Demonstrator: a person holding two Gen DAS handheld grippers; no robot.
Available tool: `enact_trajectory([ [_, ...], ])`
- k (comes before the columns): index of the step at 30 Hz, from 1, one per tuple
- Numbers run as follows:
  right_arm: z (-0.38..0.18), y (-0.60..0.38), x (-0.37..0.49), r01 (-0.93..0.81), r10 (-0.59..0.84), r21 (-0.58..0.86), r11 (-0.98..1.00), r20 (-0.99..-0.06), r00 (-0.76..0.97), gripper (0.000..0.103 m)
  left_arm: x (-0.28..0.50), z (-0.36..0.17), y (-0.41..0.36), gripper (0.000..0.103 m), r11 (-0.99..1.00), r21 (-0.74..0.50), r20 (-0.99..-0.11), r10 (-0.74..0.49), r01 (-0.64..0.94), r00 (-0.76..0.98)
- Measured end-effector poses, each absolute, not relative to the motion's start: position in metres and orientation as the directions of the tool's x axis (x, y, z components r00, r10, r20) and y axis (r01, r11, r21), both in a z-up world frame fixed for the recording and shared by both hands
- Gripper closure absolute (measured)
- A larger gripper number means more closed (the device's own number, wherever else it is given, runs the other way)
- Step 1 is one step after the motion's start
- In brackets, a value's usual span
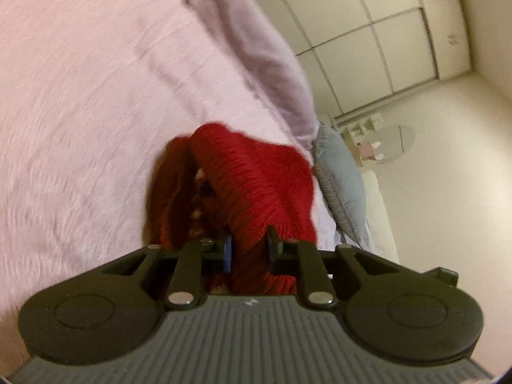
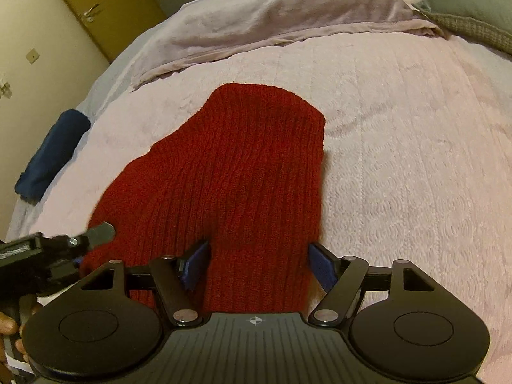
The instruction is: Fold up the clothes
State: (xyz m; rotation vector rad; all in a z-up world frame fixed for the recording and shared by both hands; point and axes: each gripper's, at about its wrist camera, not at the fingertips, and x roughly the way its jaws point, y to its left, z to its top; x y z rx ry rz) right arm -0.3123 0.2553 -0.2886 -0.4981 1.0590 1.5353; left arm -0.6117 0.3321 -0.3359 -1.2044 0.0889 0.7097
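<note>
red knit sweater [image 2: 230,172] on bed [image 2: 400,160]: soft, floppy, stretchy | left gripper [image 1: 249,249] pinching a bunched near edge | right gripper [image 2: 257,264] spread, straddling the near edge | I'd take hold at hem corners

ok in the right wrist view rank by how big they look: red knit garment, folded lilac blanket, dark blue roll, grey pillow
1. red knit garment, though it lies nearest the camera
2. folded lilac blanket
3. dark blue roll and grey pillow: unsure, since the frame cuts the pillow off

Pink quilted bedspread [image 2: 400,160] under and ahead of the jaws; lilac blanket [image 2: 272,22] far ahead; grey-blue pillow [image 2: 473,3] ahead-right; rolled navy cloth [image 2: 51,156] left; wooden door [image 2: 105,6] beyond.
</note>
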Motion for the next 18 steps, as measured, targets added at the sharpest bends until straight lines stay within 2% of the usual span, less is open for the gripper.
enact_trajectory([
  [2, -0.285, 0.257, -0.322, -0.94, 0.558, 0.339, 0.033, -0.787, -0.264, 0.031, -0.618, -0.329, 0.336, 0.088, 0.194, -0.811, -0.417, 0.47, -0.552, 0.778],
  [6, -0.285, 0.258, -0.342, -0.96, 0.57, 0.28, -0.011, -0.787, -0.236, 0.031, -0.627, -0.355, 0.337, 0.088, 0.128, -0.78, -0.494, 0.476, -0.612, 0.728],
  [9, -0.287, 0.25, -0.333, -0.943, 0.591, 0.334, 0.002, -0.761, -0.268, 0.028, -0.634, -0.368, 0.336, 0.085, 0.082, -0.795, -0.494, 0.487, -0.601, 0.72],
  [14, -0.29, 0.236, -0.317, -0.906, 0.626, 0.422, 0.021, -0.712, -0.317, 0.028, -0.641, -0.35, 0.318, 0.08, 0.068, -0.806, -0.479, 0.508, -0.588, 0.716],
  [16, -0.291, 0.231, -0.31, -0.889, 0.64, 0.457, 0.027, -0.691, -0.335, 0.028, -0.645, -0.344, 0.301, 0.065, 0.057, -0.819, -0.467, 0.512, -0.572, 0.721],
  [18, -0.293, 0.225, -0.304, -0.871, 0.654, 0.491, 0.033, -0.669, -0.352, 0.028, -0.644, -0.34, 0.283, 0.062, 0.046, -0.828, -0.464, 0.503, -0.559, 0.729],
])
